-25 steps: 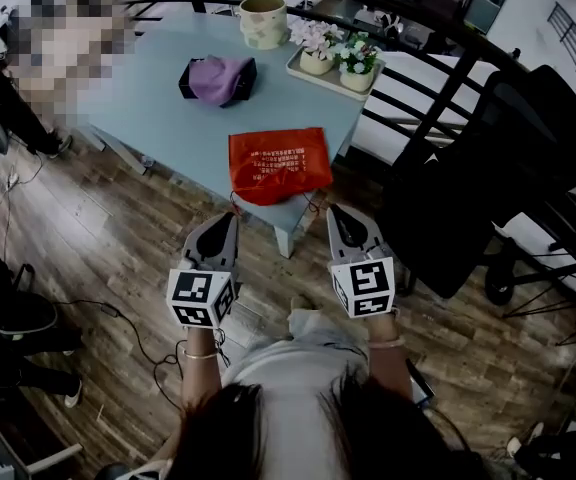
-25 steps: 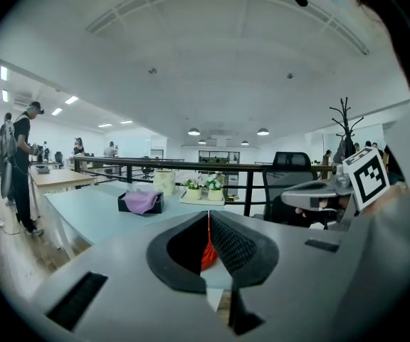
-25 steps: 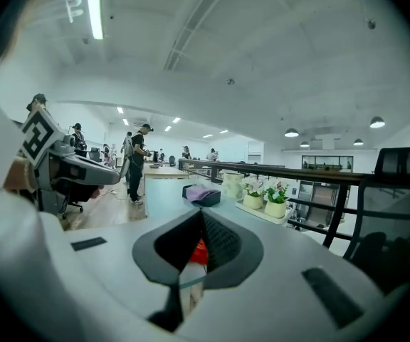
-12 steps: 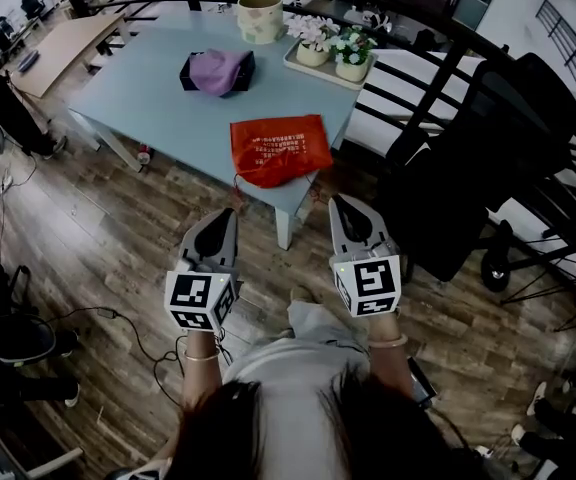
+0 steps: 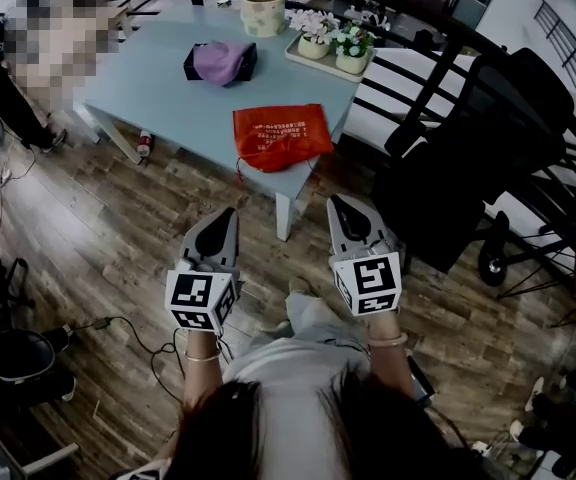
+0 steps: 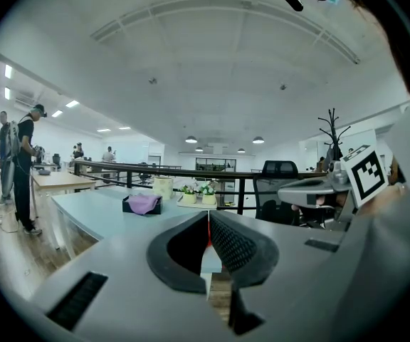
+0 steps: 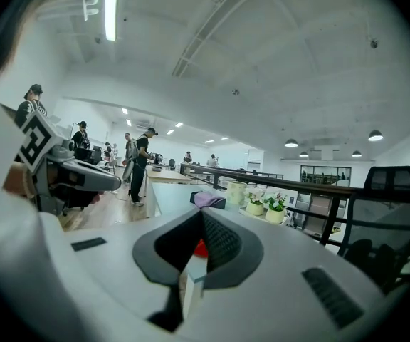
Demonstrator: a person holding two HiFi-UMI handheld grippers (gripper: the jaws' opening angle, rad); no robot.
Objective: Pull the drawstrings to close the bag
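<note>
The red drawstring bag point(image 5: 281, 136) lies flat on the pale blue table point(image 5: 158, 88), near its front corner. A red cord point(image 5: 238, 172) hangs from the bag over the table's edge. My left gripper point(image 5: 229, 212) and right gripper point(image 5: 339, 201) are side by side over the wooden floor, short of the table and pointing toward it. Both are shut with nothing in them. In the left gripper view the gripper point(image 6: 208, 216) shows only a sliver of the bag point(image 6: 207, 236) between its closed fingers. The right gripper point(image 7: 202, 214) likewise shows a bit of the bag point(image 7: 201, 248).
On the table stand a black box with a purple cloth point(image 5: 220, 63), a cream pot point(image 5: 262, 11) and a tray with two flower pots point(image 5: 333, 48). A black office chair point(image 5: 468, 168) and a dark railing point(image 5: 398, 98) are at the right. Cables point(image 5: 118, 323) run across the floor at the left.
The table and bag sit farther from both grippers than a second ago; the grippers have drawn back together and stay shut.
</note>
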